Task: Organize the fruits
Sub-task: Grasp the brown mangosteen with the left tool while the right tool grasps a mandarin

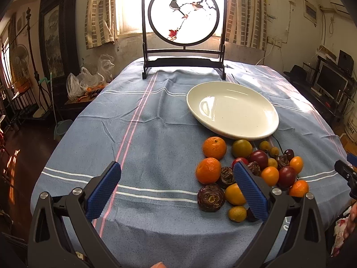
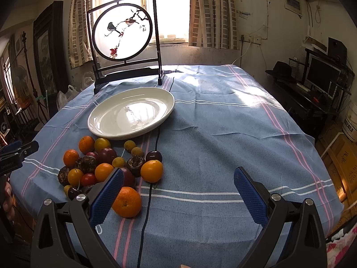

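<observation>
A heap of small fruits (image 1: pixel 250 169) lies on the blue striped tablecloth: oranges (image 1: pixel 214 147), dark plums (image 1: pixel 258 159), yellow-green fruits and brown water chestnuts (image 1: pixel 210 197). Behind the heap stands an empty white plate (image 1: pixel 232 109). My left gripper (image 1: pixel 177 174) is open above the cloth, its right finger overlapping the heap's near side. In the right wrist view the same heap (image 2: pixel 107 167) sits left of centre, the plate (image 2: pixel 131 114) behind it. My right gripper (image 2: pixel 178 178) is open, with an orange (image 2: pixel 126 201) beside its left finger.
A dark-framed round screen with painted birds (image 1: pixel 184 20) stands at the table's far end. A black cable (image 2: pixel 147 203) runs over the cloth toward the near edge. Furniture and bags crowd the floor on the left; a desk with a monitor (image 2: pixel 321 73) stands on the right.
</observation>
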Available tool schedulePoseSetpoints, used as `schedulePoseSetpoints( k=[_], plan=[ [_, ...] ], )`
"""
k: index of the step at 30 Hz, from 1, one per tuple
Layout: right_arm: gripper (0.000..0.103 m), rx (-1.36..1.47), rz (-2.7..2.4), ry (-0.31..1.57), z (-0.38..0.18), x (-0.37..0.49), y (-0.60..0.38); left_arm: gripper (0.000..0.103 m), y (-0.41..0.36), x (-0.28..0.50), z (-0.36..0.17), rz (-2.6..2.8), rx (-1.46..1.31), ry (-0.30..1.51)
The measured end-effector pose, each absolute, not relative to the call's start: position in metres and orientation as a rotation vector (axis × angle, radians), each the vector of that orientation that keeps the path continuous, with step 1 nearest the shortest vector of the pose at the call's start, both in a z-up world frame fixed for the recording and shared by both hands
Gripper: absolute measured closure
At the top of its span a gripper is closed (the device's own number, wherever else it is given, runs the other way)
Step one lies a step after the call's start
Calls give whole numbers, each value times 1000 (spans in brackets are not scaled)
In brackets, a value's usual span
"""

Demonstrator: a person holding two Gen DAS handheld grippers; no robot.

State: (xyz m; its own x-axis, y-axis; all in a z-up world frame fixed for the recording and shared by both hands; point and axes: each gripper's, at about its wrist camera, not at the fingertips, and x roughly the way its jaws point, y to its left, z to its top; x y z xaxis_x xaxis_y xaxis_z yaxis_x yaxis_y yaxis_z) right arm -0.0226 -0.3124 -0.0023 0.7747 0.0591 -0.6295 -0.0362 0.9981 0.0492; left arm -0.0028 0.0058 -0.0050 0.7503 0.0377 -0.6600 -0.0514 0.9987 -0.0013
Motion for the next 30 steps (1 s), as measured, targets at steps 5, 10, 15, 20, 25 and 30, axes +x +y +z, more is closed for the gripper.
schedulePoseSetpoints(
  k=[5, 10, 15, 20, 25, 30],
  plan=[
    [4, 40, 52, 691, -6, -21, -312, 4, 6, -4, -8, 45, -14, 716],
    [4, 43, 52, 697, -10, -22, -312, 4, 2, -8, -22, 7, 25, 729],
    [4, 49, 46, 707, -15, -22, -316, 4, 4, -12, -49, -72, 47, 780],
    [4, 48, 52, 716, -19, -19, -315, 32, -2, -4, -68, -92, 108, 832],
    [4, 45, 53, 720, -23, -17, -315, 35, -15, 3, -79, -129, 144, 855],
    [4, 56, 41, 735, -27, -14, -319, 38, -28, 5, -85, -182, 163, 868]
  ],
)
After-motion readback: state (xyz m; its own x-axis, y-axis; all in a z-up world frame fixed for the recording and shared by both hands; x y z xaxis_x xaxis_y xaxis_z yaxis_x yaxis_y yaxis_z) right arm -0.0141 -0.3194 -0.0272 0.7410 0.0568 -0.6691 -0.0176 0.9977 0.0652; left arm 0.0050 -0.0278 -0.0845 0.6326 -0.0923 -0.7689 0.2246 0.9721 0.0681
